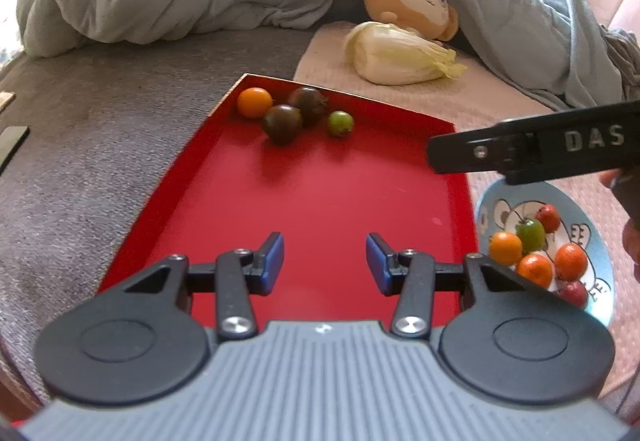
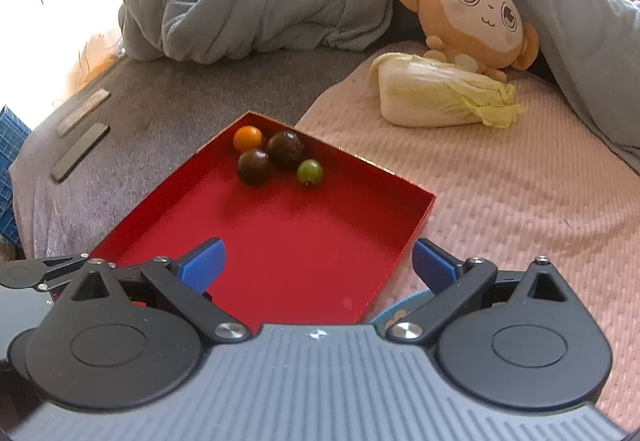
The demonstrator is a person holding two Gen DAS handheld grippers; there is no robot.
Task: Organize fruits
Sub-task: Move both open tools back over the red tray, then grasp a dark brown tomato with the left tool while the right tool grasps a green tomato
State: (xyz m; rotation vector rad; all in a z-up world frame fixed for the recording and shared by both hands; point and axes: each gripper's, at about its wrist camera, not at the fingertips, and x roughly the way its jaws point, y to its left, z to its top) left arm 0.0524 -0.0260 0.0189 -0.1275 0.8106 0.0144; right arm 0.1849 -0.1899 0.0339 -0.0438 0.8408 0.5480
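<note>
Both our hand-held grippers, left (image 1: 325, 259) and right (image 2: 318, 267), apart, holding nothing. Four fruits (image 1: 282, 123) sit at red tray's (image 1: 168, 185) far corner; six wait in plate (image 1: 490, 201).

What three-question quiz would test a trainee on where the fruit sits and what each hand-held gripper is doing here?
1. How many fruits lie in the red tray?
2. True or false: the left hand-held gripper holds a fruit.
3. The blue plate sits on which side of the tray in the left wrist view: A left, B right, C behind?

Key:
1. Four: one orange, two dark, one green.
2. False; it is open and empty, as is the right hand-held gripper.
3. B.
</note>
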